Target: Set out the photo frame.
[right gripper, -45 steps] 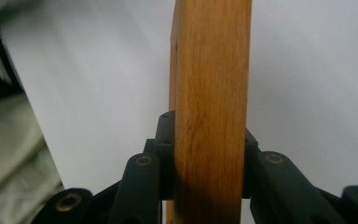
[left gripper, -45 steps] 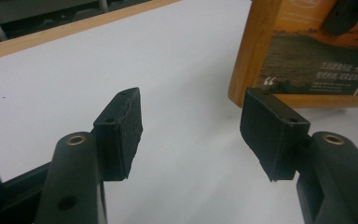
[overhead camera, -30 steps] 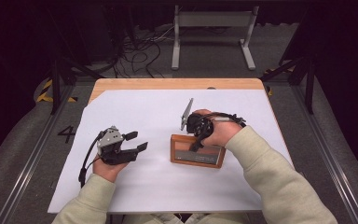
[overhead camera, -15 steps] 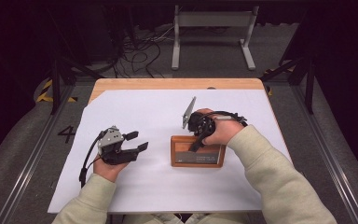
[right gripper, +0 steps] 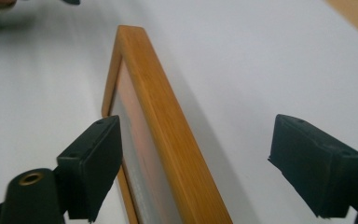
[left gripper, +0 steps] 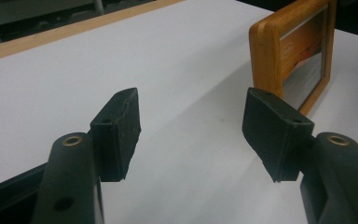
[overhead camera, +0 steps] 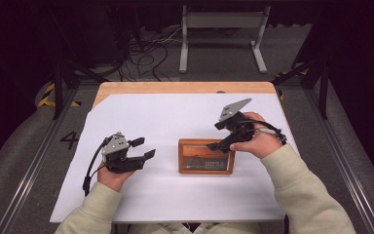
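One flat rectangular wooden picture frame (overhead camera: 206,156) and two black hand-held grippers, left (overhead camera: 145,148) and right (overhead camera: 218,135), over one white-topped desk (overhead camera: 175,117).

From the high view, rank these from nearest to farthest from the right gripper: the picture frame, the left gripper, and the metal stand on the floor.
1. Picture frame: right under the right gripper, table centre.
2. Left gripper: across the table, left.
3. Metal stand: on the floor beyond the table's far edge.

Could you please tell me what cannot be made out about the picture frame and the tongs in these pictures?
- Picture frame, high view: its image and the caption strip are too small to read.
- Same frame, right gripper view: the near end runs off the bottom edge, and the glass is seen too obliquely.
- Right tongs, high view: whether the lower tip touches the frame is unclear.
- Left tongs, left gripper view: the frame's right part is cut off.
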Tool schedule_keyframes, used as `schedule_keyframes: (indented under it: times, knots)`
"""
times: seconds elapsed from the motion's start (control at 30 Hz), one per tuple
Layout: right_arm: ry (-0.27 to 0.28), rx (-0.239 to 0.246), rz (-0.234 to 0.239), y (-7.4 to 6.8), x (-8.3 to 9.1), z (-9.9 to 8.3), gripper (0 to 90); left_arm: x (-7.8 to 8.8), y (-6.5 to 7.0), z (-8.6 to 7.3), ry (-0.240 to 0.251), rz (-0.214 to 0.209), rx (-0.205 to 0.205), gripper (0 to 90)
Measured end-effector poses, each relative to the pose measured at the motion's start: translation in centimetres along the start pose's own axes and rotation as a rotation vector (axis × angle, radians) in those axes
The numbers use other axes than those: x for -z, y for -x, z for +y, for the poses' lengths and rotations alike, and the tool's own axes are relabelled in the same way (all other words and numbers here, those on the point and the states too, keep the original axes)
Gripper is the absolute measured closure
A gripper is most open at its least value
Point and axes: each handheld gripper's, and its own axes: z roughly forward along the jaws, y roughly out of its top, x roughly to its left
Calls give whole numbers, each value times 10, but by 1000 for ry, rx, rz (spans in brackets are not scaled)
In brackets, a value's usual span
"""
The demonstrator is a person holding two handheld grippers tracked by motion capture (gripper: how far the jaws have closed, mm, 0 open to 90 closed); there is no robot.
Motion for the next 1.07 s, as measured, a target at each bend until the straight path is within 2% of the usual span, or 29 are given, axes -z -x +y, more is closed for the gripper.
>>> schedule_keyframes:
  times: [0.13,0.17,0.23,0.33,0.43,0.67,0.77,0.83,0.87,0.93,1.07]
  knots:
    - [101,-66,-60,2,25,-25,122,9,1,-3,10,7,6,346]
    - [101,-66,-60,2,25,-25,122,9,1,-3,10,7,6,339]
    - [135,-102,-92,3,37,-40,103,14,3,-4,14,8,13,333]
    - [176,-154,-143,4,48,-62,88,19,4,-7,16,22,0,311]
    - [205,-190,-170,4,55,-82,82,23,5,-10,24,25,-3,287]
    - [247,-263,-242,4,63,-124,79,31,6,-18,36,40,0,267]
    - [253,-299,-257,5,63,-142,78,30,4,-20,33,41,9,268]
    - [247,-312,-285,7,61,-152,74,29,4,-21,31,44,11,267]
    - [236,-320,-294,8,60,-155,72,29,4,-21,31,45,14,268]
    - [253,-332,-299,8,60,-160,71,28,3,-22,35,51,15,268]
    - [266,-329,-300,8,58,-160,66,27,-1,-23,36,59,18,266]
